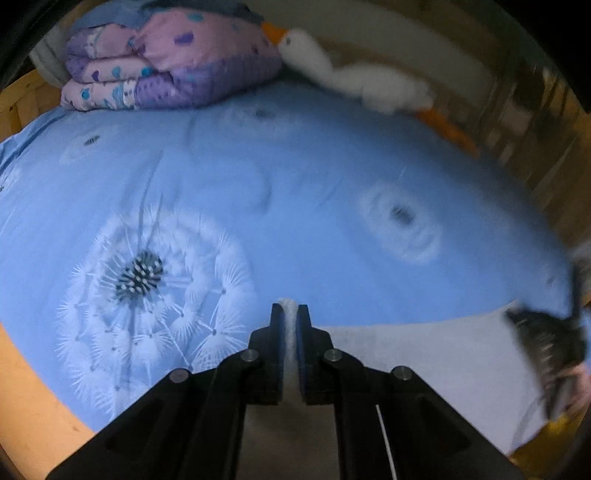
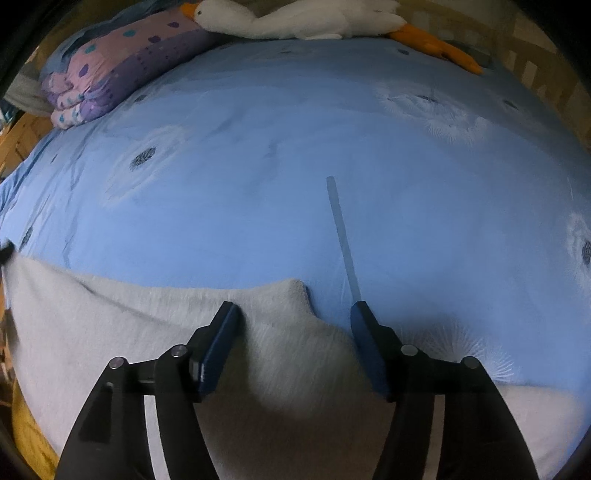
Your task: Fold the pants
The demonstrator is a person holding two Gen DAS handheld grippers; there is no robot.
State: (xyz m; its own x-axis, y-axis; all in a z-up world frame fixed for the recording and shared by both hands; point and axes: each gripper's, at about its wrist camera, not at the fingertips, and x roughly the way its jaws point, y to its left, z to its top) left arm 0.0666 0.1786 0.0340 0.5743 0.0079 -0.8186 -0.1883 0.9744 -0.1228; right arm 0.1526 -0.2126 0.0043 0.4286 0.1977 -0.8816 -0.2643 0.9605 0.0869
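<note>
The pants are pale grey fleece [image 2: 110, 317], lying along the near edge of a blue bed. In the left wrist view they stretch to the right [image 1: 424, 354]. My left gripper [image 1: 290, 314] is shut on an edge of the pants, white fabric pinched between its pads. My right gripper [image 2: 293, 312] is open, its fingers either side of a raised corner of the pants [image 2: 291, 291]. It shows blurred at the far right of the left wrist view [image 1: 546, 343]. A thin grey drawstring [image 2: 341, 229] lies on the sheet ahead.
The blue dandelion-print sheet [image 2: 295, 129] covers the bed. A folded purple quilt [image 1: 159, 66] and a white plush goose [image 1: 351, 77] lie at the far side. The quilt [image 2: 118, 62] and goose [image 2: 295, 18] also show in the right wrist view. A wooden bed frame [image 1: 22, 99] surrounds the mattress.
</note>
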